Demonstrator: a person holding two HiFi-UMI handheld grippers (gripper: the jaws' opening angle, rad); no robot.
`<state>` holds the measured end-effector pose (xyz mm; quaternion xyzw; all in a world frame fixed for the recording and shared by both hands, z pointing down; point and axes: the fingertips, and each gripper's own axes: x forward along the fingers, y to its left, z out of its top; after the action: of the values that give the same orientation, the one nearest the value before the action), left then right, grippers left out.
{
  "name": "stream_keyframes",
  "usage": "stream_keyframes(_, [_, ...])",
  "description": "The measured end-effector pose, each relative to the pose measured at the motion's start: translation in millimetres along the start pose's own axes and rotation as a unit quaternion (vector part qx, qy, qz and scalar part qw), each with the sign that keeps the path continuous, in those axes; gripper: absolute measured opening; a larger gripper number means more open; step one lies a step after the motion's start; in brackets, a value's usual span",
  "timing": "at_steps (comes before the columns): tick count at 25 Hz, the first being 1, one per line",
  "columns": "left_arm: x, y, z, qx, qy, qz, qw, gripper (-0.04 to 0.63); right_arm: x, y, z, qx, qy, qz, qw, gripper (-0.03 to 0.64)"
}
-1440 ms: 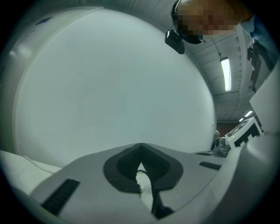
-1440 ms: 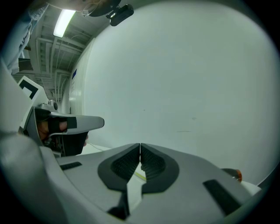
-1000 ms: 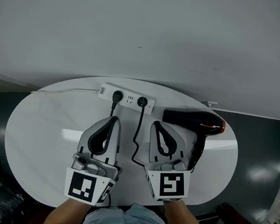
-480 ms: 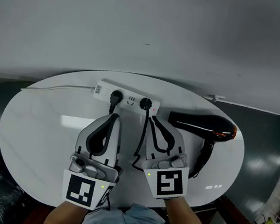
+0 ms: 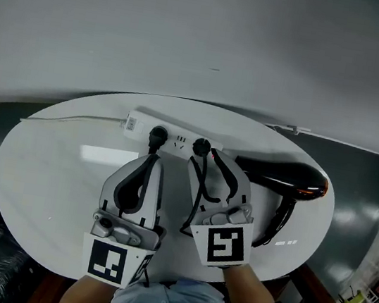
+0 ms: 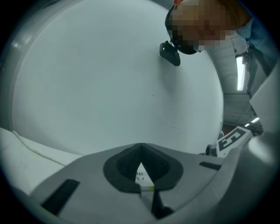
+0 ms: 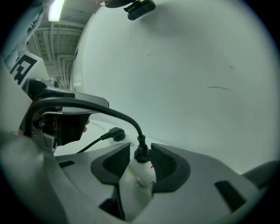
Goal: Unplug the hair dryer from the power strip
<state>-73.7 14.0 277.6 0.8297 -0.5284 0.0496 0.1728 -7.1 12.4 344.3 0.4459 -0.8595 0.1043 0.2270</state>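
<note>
The hair dryer [image 5: 282,175] lies on its side at the right of the white round table [image 5: 52,161], black body with an orange band at the rear, handle pointing toward me. Its black plug [image 5: 202,146] sits in the right end of the white power strip [image 5: 177,138], which lies along the far edge of the table near the wall. The black cord [image 5: 200,188] rises from that plug and arcs back toward me over my right gripper.

My right gripper [image 5: 205,155] has its fingers apart, having just been opening, and the plug [image 7: 141,153] stands between the two dark pads with the strip's white casing under it. I cannot tell whether the right pad touches the plug.

A second black plug [image 5: 157,135] sits further left in the same strip. My left gripper [image 5: 152,159] rests on the table just in front of it, fingertips together, nothing held; only a small sliver of the strip shows through the gap behind the tips [image 6: 141,146].

A thin white lead [image 5: 73,119] runs off the strip's left end across the table
</note>
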Motion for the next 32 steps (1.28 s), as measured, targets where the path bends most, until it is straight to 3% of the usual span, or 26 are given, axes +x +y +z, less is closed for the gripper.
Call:
stream_keyframes(4, [-0.6, 1.5, -3.1, -0.010, 0.010, 0.002, 0.9999, -0.002, -1.6, 5.2, -1.4, -0.031, 0.030, 0.008, 0.999, 0.144])
stream_keyframes(11, [0.8, -1.2, 0.2, -0.013, 0.003, -0.008, 0.9999, -0.002, -0.2, -0.8, 3.7, -0.020, 0.023, -0.017, 0.999, 0.088])
stream_keyframes(15, [-1.7, -0.2, -6.4, -0.010, 0.015, -0.005, 0.9998, -0.002, 3.4, -7.4, 14.9, 0.056, -0.032, -0.053, 0.996, 0.078])
stream_keyframes(17, [-1.1, 0.2, -5.2, -0.006, 0.010, -0.008, 0.9999, -0.002, 4.1, -7.9, 15.1, 0.067, -0.037, -0.056, 0.996, 0.075])
stream_keyframes(21, [0.4, -0.2, -4.1, -0.010, 0.005, -0.010, 0.9999, -0.002, 3.7, -3.1, 3.7, 0.000, 0.012, -0.031, 0.999, 0.068])
stream_keyframes(27, [-1.9, -3.4, -10.0, -0.032, 0.025, -0.003, 0.9992, -0.002, 2.7, -3.2, 6.5, 0.001, 0.005, -0.031, 1.000, 0.067])
stream_keyframes(32, [-1.3, -7.6, -11.3, -0.034, 0.026, -0.005, 0.9991, -0.002, 1.6, -7.8, 22.8, 0.081, -0.059, -0.062, 0.993, 0.067])
